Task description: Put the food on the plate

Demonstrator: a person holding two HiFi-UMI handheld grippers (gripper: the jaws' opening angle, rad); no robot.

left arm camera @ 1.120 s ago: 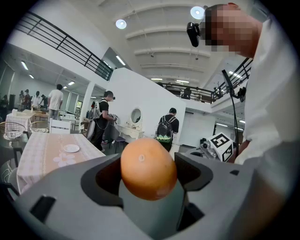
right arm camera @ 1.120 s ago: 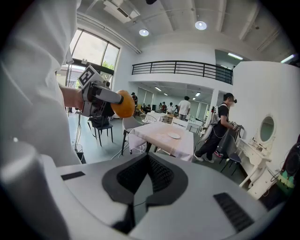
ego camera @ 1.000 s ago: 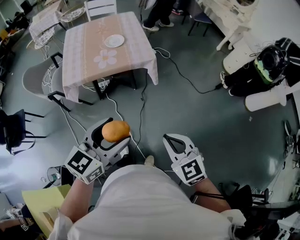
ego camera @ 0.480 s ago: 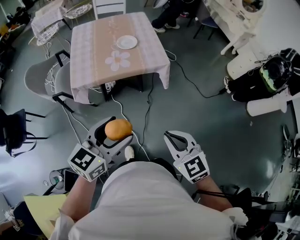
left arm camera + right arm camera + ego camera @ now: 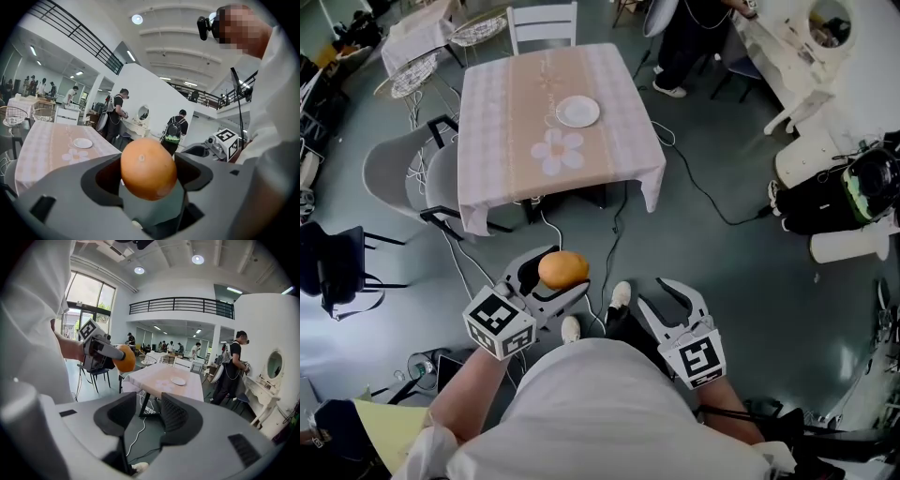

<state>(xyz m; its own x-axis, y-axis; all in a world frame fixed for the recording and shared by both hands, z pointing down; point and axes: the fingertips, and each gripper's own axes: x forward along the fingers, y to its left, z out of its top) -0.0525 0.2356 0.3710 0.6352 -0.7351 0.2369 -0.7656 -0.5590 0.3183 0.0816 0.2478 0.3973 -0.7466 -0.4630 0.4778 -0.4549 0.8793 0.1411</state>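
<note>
An orange round piece of food (image 5: 563, 270) sits between the jaws of my left gripper (image 5: 559, 275), which is shut on it and held at waist height over the floor. The left gripper view shows the food (image 5: 148, 168) gripped at its middle. A small white plate (image 5: 577, 112) lies on a table with a pink checked cloth (image 5: 502, 131), well ahead of both grippers. My right gripper (image 5: 673, 298) hangs beside the left one. Its jaws are opening and nothing is between them. From the right gripper view the food (image 5: 123, 358) and the plate (image 5: 178, 381) are both visible.
Cables (image 5: 712, 202) trail over the grey floor under and beside the table. A white chair (image 5: 542, 21) stands at the table's far side and grey chairs (image 5: 403, 173) at its left. A person (image 5: 689, 42) stands beyond the table by white furniture (image 5: 797, 56).
The table and plate have drawn closer and lower in the head view as the person walks toward them. The right gripper's jaws have parted. The left gripper still holds the food.
</note>
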